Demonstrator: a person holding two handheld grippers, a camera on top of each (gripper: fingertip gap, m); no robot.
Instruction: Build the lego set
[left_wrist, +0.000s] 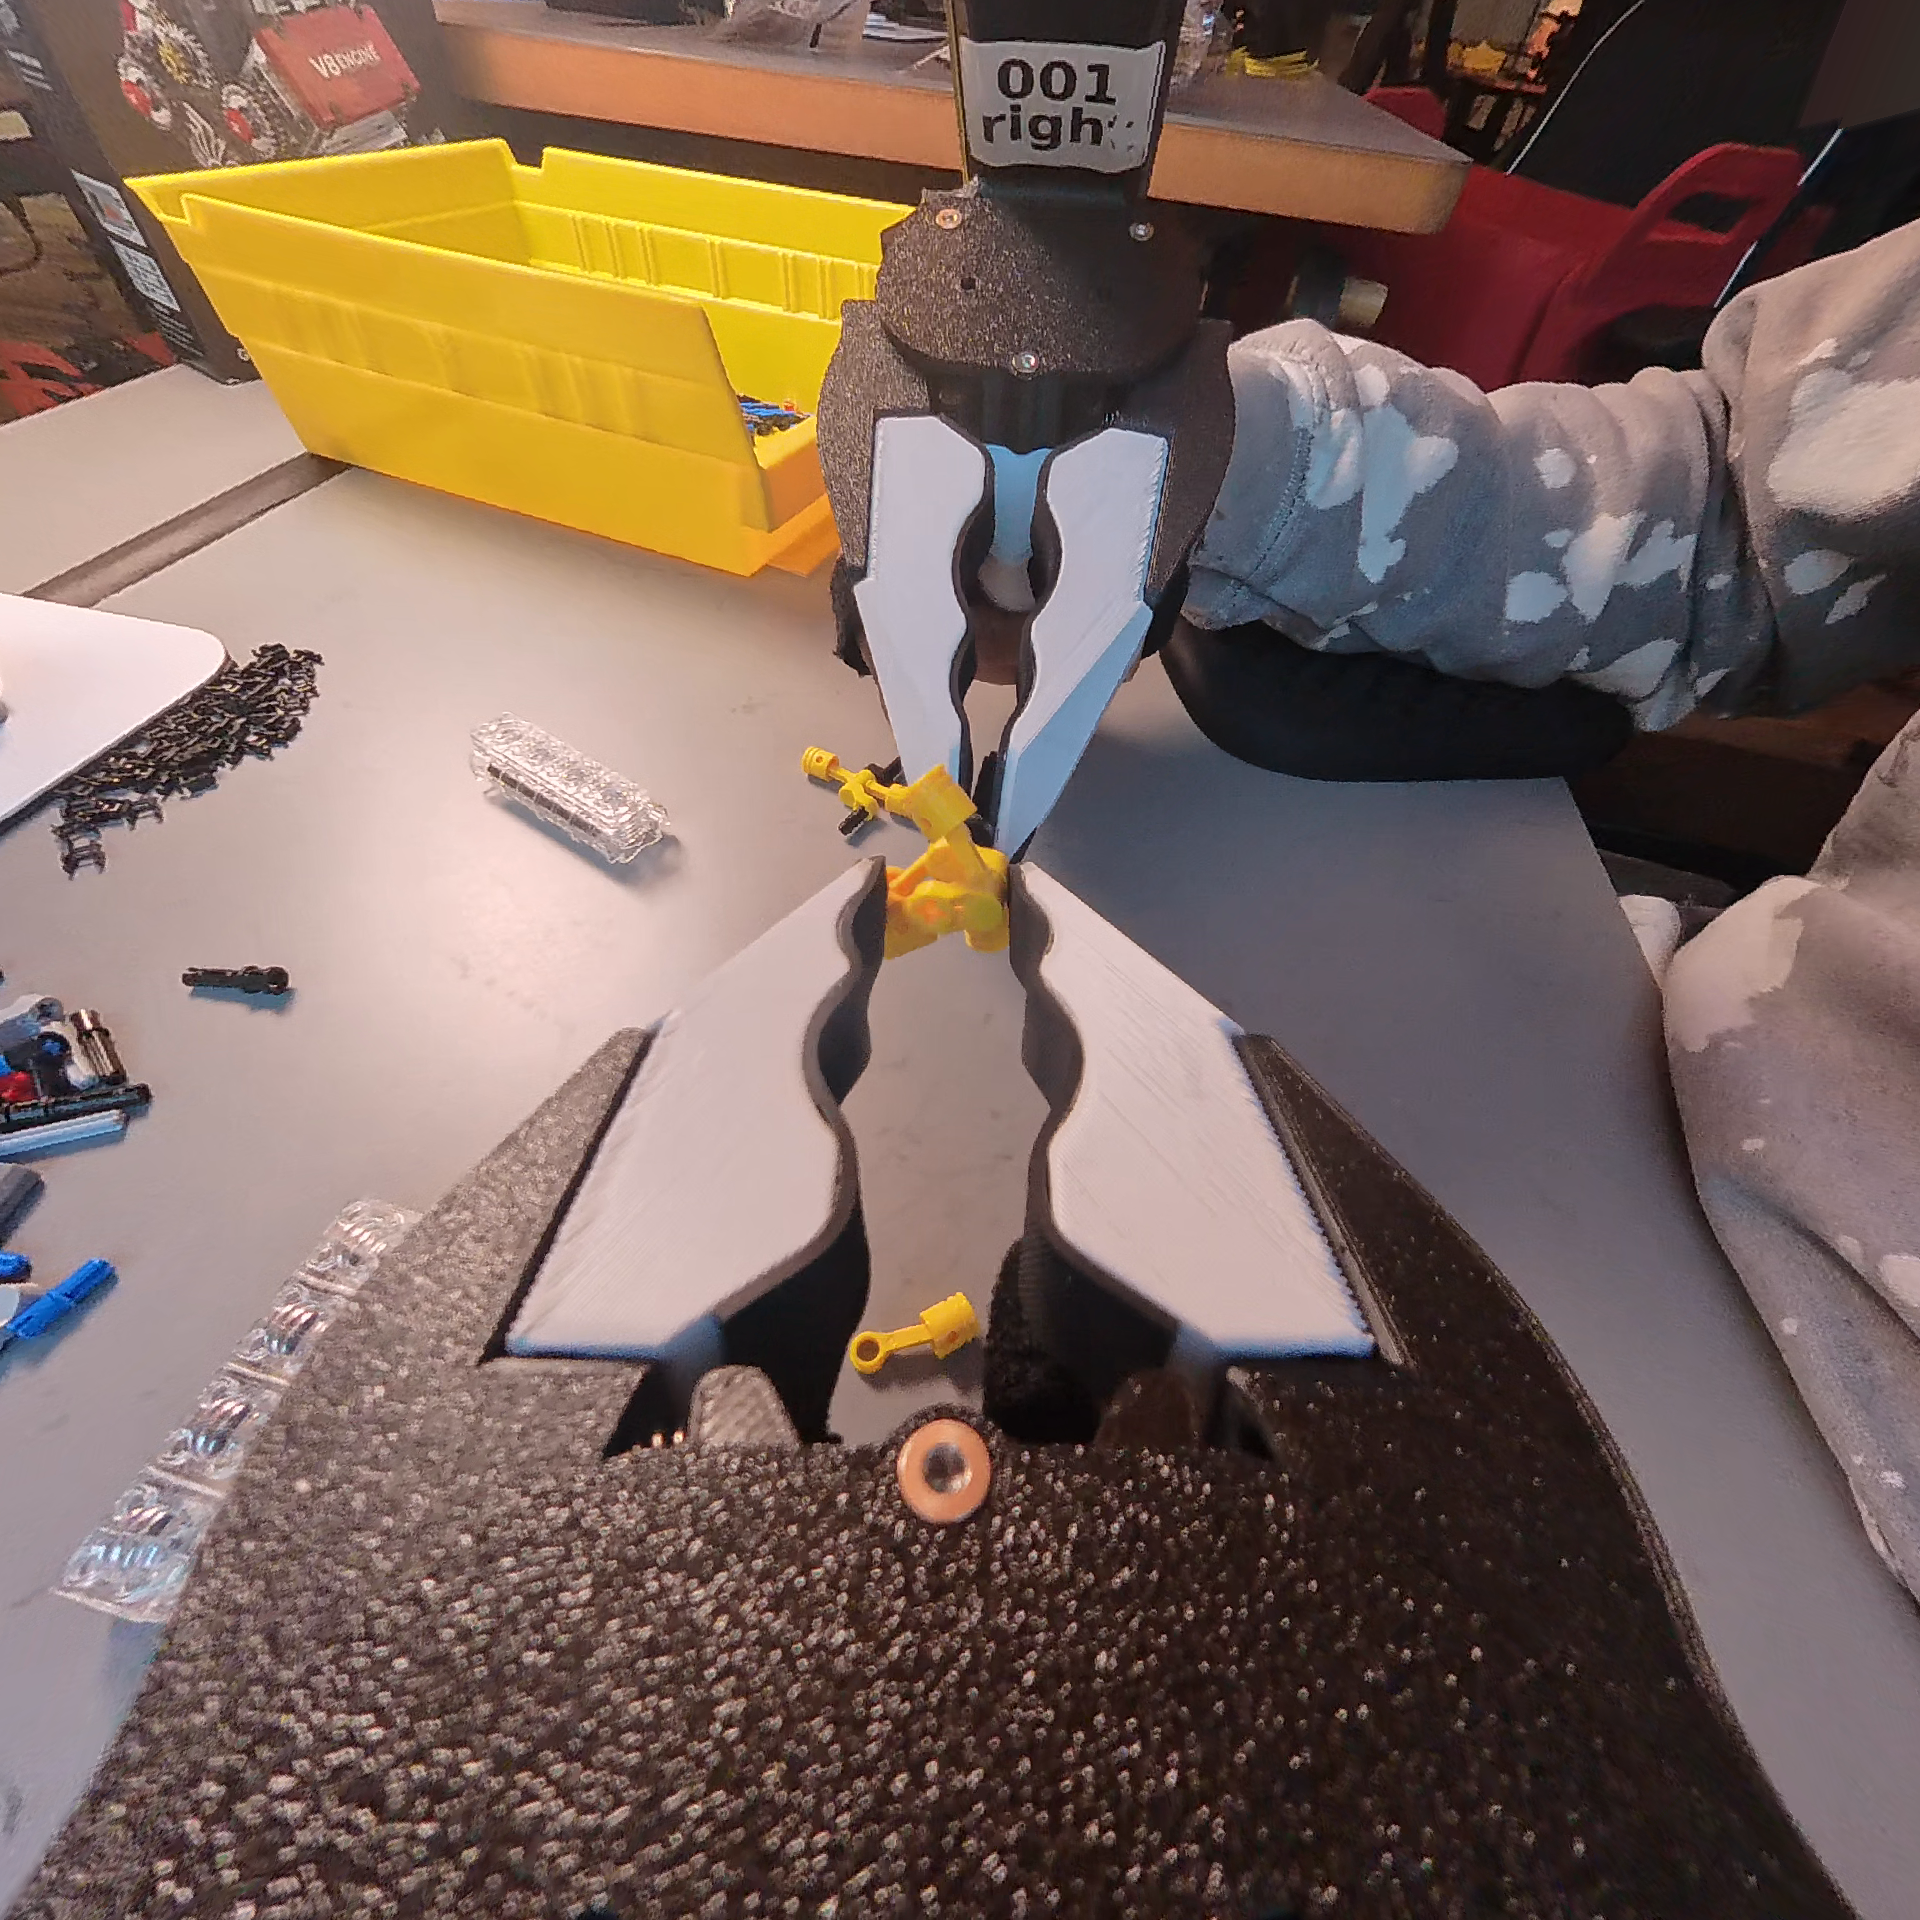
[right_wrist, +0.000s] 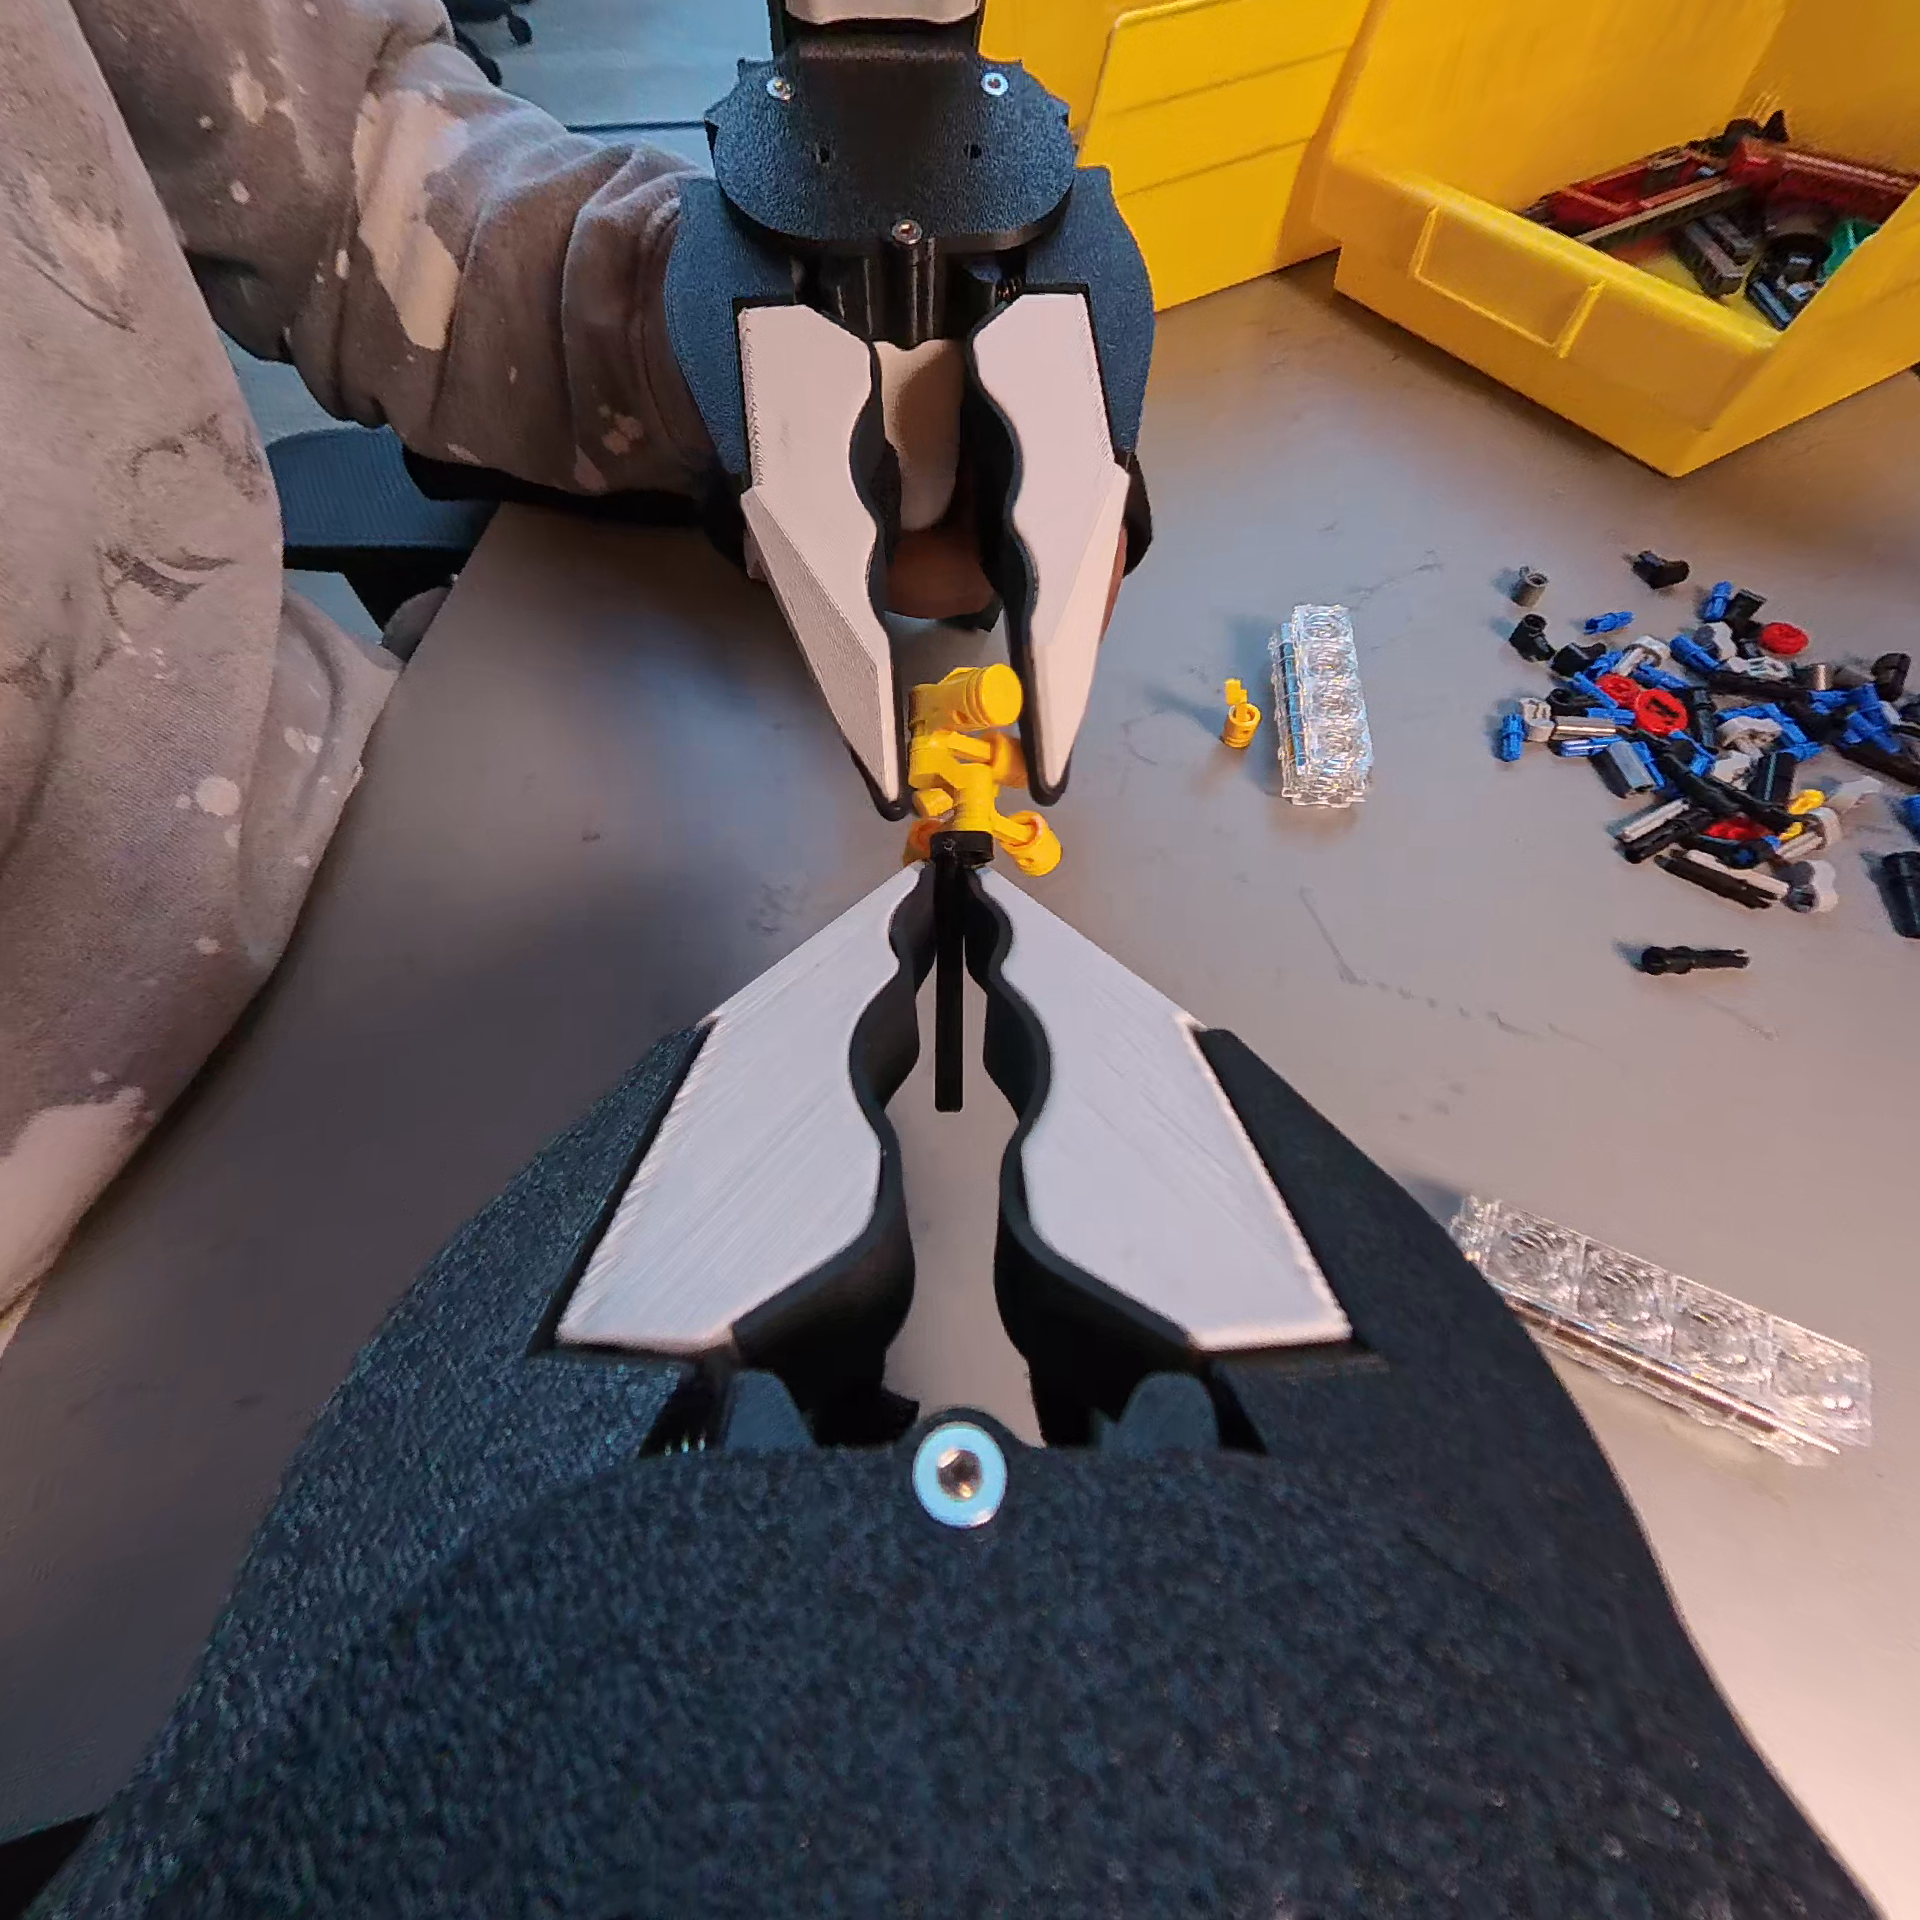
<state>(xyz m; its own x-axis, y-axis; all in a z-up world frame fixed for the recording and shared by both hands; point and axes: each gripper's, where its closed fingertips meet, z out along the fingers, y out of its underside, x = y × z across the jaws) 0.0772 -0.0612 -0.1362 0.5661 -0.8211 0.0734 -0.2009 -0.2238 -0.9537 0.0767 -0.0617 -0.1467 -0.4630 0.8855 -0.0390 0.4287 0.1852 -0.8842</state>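
Right wrist view: on the grey matte table my right gripper pinches a thin black axle; my left gripper pinches the yellow plastic piston assembly, with yellow storage bins far right.

Grey table, foreground; wooden bench, top of frame; red chair, possibly, upper right; black chair, left.

A grey table carries yellow bins at its far side. On it lie two clear blocks, a mixed pile of blue, black, red and grey pieces, a heap of black pins, one lone black pin, a yellow piston and a white sheet.
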